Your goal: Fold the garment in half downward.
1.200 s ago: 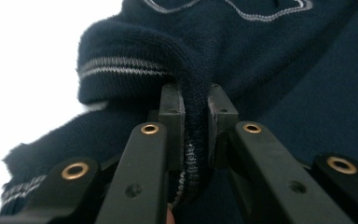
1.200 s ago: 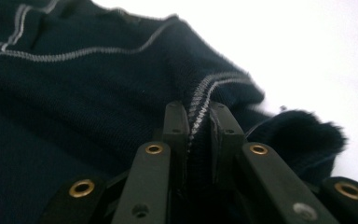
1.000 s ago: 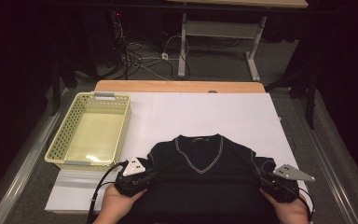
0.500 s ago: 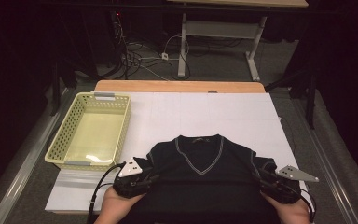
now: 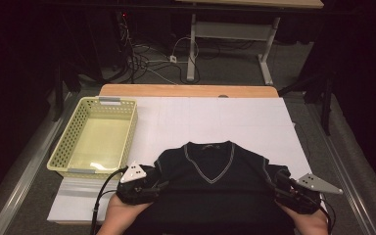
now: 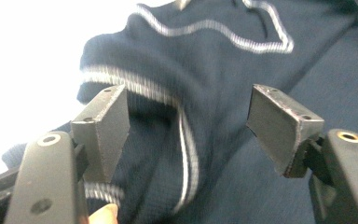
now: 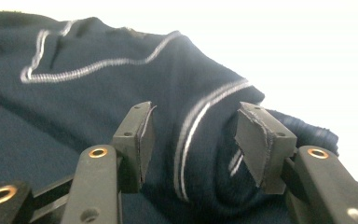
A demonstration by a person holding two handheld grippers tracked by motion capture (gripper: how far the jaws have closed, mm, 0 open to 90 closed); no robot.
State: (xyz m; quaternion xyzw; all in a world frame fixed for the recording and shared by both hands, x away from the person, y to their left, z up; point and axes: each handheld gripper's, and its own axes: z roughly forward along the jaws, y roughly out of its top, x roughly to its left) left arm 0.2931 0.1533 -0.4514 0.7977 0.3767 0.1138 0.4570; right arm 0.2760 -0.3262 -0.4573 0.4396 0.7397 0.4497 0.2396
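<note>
A dark navy knitted sleeveless V-neck sweater with pale grey trim [image 5: 210, 171] lies flat on the white sheet covering the table [image 5: 215, 122], its collar pointing away from the person and its lower part at the near edge between the two forearms. In the high view the left gripper [image 5: 162, 184] sits at the sweater's left armhole and the right gripper [image 5: 275, 187] at its right armhole, but the jaws there are too small and dark to read. The left gripper view settles it: the left gripper [image 6: 186, 121] has its jaws standing apart, having just been opening, with a ridge of the trimmed armhole fabric between the pads and not pressed by them. The right gripper view shows the same for the right gripper [image 7: 193, 135]: its jaws have just been opening, and the striped edge of the knit rises loosely in the gap between them. The high view adds a pale yellow perforated plastic basket [image 5: 63, 152] beside the sweater at the table's left, a light wooden strip [image 5: 186, 90] along the table's far edge, and cables on the grey floor [image 5: 156, 63] beyond.
</note>
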